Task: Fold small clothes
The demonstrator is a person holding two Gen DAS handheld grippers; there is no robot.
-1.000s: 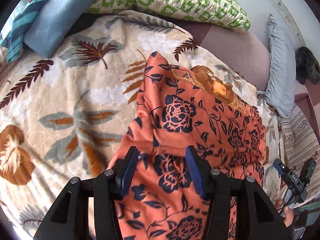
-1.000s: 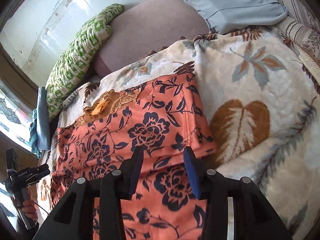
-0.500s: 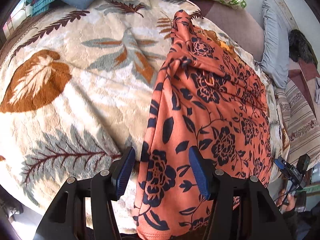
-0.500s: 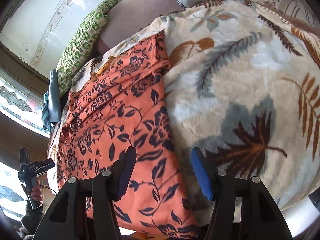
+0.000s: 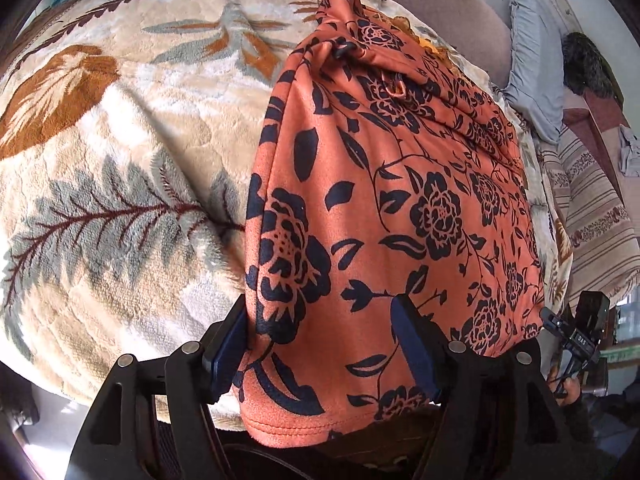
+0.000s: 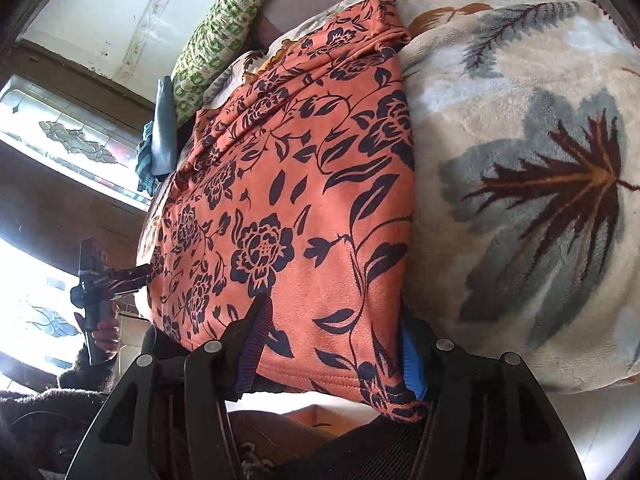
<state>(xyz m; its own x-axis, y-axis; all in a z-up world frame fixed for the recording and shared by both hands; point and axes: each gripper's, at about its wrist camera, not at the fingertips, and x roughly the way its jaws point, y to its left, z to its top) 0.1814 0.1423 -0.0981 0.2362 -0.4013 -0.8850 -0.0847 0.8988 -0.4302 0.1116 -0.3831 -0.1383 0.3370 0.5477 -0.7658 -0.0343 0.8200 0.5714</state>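
Straddling the hem corners of the orange floral garment (image 5: 392, 208), which lies lengthwise on the bed (image 5: 120, 168) and overhangs its near edge; left tool (image 5: 320, 344) has just been opening, right tool (image 6: 332, 344) also apart, cloth between the pads. Risk: closing catches the fleece blanket (image 6: 520, 168), or only one layer, skewing the fold.

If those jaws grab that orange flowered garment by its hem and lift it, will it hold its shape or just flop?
Probably flop: the orange garment with dark blue flowers already drapes limply over the edge of the fluffy leaf-patterned blanket and bunches into soft folds at its far end. It looks thin, so likely light. Its smooth knit may slide a little on the blanket.
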